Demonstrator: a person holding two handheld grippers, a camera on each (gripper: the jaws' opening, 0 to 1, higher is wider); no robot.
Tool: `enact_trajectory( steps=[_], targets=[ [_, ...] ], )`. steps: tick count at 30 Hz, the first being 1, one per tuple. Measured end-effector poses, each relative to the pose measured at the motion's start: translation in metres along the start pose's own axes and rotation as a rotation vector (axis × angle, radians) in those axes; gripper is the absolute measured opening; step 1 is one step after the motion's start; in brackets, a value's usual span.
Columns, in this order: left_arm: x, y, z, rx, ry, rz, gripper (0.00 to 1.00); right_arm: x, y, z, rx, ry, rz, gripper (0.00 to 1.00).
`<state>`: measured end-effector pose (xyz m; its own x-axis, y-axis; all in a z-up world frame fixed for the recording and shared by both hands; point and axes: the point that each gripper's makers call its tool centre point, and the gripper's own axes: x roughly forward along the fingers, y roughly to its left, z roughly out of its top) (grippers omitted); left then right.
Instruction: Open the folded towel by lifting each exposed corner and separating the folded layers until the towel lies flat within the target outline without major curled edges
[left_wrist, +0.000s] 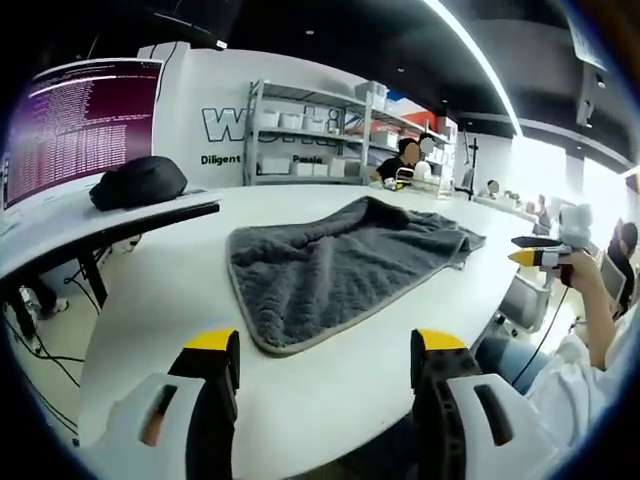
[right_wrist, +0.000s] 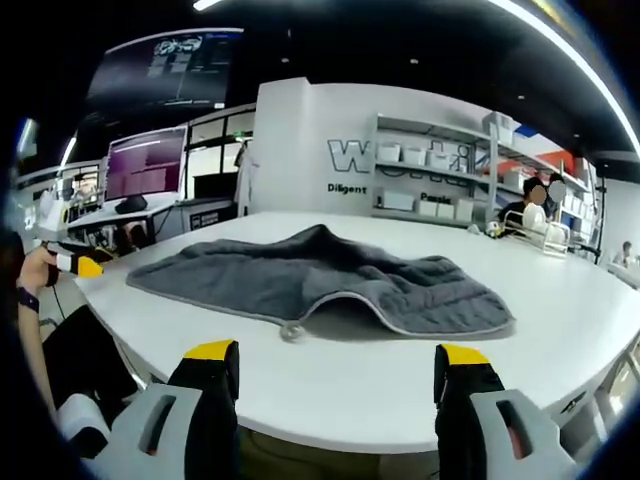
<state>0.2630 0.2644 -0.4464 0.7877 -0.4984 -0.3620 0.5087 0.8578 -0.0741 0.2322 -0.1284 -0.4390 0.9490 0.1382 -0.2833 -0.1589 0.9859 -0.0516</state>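
On the white bench (left_wrist: 330, 400): grey towel (left_wrist: 330, 265) rumpled, partly unfolded | left hand-held gripper (left_wrist: 325, 350) jaws spread, empty | right hand-held gripper (right_wrist: 335, 362) jaws spread, empty

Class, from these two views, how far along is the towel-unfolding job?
Done: the grey towel is mostly spread on the white table. In hand: nothing; the left gripper and right gripper are open, off the cloth. Left: flatten the central ridge and the lifted front edge.
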Motion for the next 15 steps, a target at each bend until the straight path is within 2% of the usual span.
enact_trajectory(
  steps=[8, 15],
  targets=[
    [-0.013, -0.003, -0.009, 0.018, 0.029, 0.015, 0.78, 0.005, 0.01, 0.005, -0.005, -0.007, 0.034, 0.81],
    [-0.014, -0.003, -0.009, 0.045, 0.019, 0.018, 0.84, 0.005, 0.014, 0.003, -0.013, -0.002, 0.052, 0.82]
  ],
)
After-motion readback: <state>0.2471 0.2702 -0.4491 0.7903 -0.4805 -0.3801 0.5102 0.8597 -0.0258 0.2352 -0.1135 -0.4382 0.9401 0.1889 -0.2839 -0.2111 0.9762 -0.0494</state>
